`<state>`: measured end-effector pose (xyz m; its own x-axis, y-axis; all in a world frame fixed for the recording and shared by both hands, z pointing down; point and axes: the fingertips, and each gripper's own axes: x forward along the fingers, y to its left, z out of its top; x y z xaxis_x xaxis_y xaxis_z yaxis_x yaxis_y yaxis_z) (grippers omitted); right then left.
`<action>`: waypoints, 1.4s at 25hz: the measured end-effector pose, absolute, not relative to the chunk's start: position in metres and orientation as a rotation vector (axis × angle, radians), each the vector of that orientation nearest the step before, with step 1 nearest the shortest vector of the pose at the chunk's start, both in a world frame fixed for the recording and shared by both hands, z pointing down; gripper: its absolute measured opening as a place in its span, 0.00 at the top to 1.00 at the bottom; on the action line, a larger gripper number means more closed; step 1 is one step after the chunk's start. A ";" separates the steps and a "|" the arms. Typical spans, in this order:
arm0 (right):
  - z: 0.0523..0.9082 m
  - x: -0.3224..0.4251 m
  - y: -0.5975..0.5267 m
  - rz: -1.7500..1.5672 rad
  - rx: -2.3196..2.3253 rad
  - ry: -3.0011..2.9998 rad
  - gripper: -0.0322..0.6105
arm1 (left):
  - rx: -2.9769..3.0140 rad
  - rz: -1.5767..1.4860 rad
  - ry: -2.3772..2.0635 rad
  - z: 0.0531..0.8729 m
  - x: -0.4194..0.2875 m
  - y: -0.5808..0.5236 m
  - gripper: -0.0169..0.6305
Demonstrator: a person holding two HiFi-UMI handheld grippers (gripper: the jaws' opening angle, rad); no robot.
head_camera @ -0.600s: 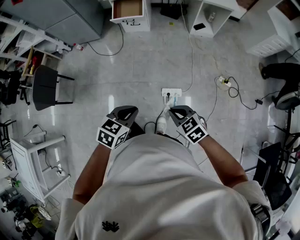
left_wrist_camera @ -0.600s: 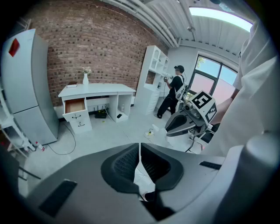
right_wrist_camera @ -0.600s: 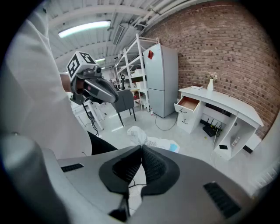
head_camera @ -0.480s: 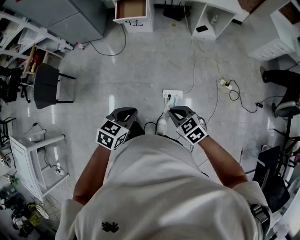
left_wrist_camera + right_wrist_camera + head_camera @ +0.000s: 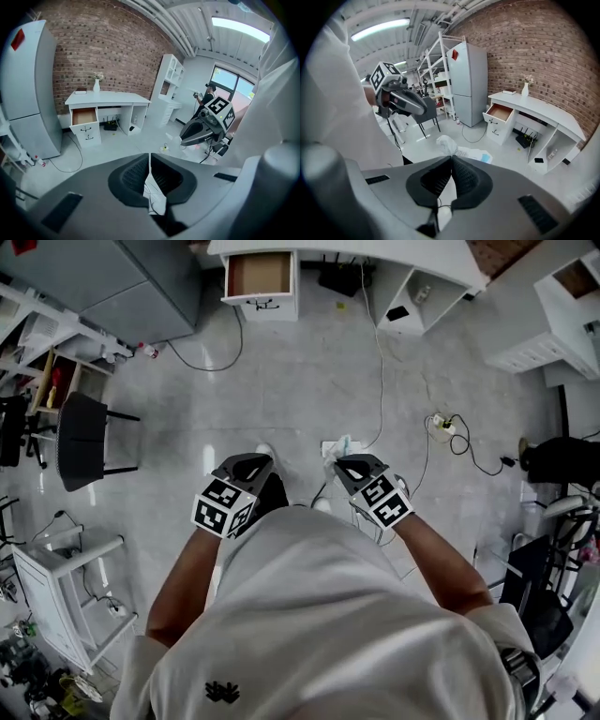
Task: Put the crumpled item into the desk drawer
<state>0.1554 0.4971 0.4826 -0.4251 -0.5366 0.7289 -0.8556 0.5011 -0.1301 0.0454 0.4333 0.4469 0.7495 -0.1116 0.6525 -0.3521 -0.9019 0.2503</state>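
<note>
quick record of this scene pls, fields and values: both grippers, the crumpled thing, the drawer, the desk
left gripper: jaws together, nothing between them
right gripper: jaws shut on the crumpled white wrapper with a blue patch, which sticks out past the tips
white desk: ahead, against the red brick wall, across the grey tiled floor
desk drawer: pulled open, brown inside, nothing seen in it
task stage: wrapper held, not yet at the drawer
</note>
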 end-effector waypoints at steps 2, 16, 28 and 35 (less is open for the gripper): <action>0.478 0.156 0.461 0.665 1.153 -2.091 0.90 | 2.601 0.910 -0.332 0.443 0.046 0.394 0.92; 0.469 0.089 0.220 0.491 1.098 -2.016 0.90 | 2.621 0.843 -0.304 0.444 -0.028 0.164 0.92; 0.485 0.080 0.061 0.398 0.926 -2.056 0.90 | 2.518 0.791 -0.504 0.459 -0.051 0.036 0.92; 0.506 0.127 -0.070 0.317 0.804 -2.053 0.90 | 2.476 0.803 -0.594 0.447 -0.008 -0.069 0.92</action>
